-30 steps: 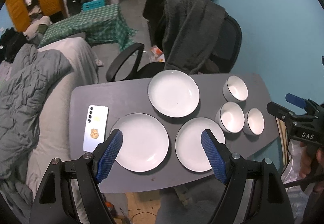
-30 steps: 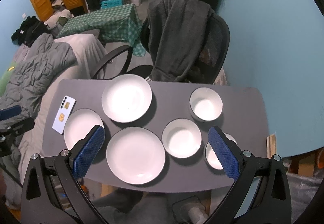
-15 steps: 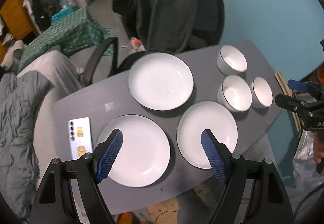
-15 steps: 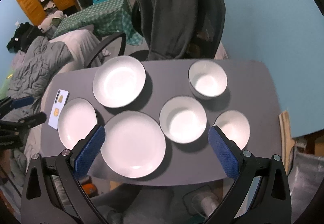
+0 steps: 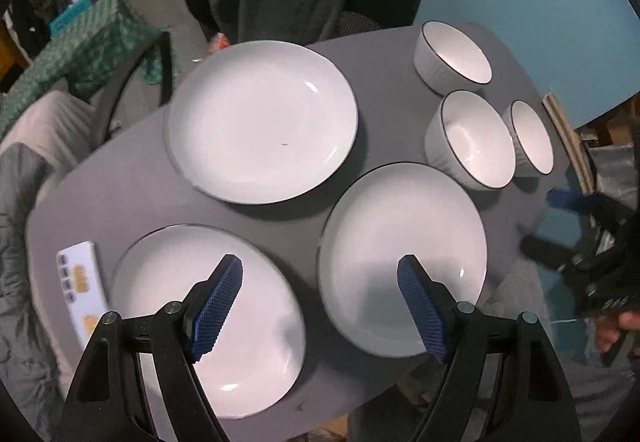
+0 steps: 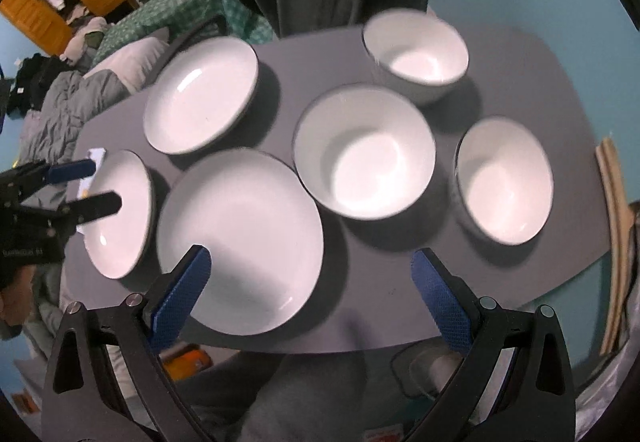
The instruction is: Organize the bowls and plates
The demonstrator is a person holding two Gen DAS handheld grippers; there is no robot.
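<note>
Hovering spread wide and empty, the left gripper (image 5: 320,282) and right gripper (image 6: 311,274) hang above three plates (image 5: 262,120) and three bowls (image 6: 364,152) on the gray table (image 6: 512,54).

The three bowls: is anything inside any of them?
Nothing shows inside. The far bowl, middle bowl and near-edge bowl all show bare white interiors in the right wrist view. What lies under them on the table is covered.
</note>
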